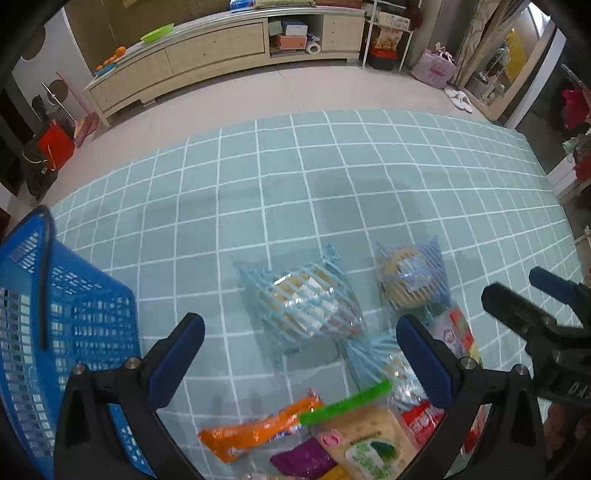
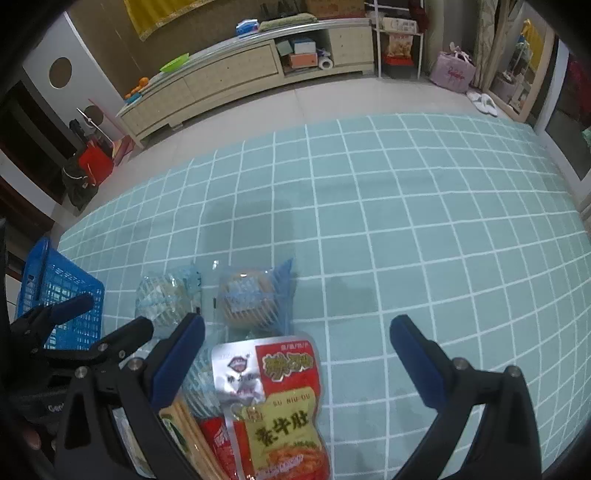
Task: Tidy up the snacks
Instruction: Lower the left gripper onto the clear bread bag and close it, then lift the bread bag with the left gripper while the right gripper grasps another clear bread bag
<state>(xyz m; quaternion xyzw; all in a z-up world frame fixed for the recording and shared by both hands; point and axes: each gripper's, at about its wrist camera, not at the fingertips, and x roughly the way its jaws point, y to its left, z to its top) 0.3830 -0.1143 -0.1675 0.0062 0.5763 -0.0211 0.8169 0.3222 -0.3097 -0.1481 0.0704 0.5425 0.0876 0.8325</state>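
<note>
On the teal checked mat (image 1: 332,184), both grippers are hovering with fingers wide and holding nothing: the left gripper (image 1: 301,354) over blue-striped snack packets (image 1: 310,306), the right gripper (image 2: 297,354) above a red-and-yellow pouch (image 2: 280,402). A blue basket (image 1: 55,314) is sitting at the left.

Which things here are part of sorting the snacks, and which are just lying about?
For the job:
blue plastic basket
striped clear pastry packets
orange snack packet
red and yellow foil pouch

Lying about:
green plastic plate
pink fabric bag
white slippers
</note>
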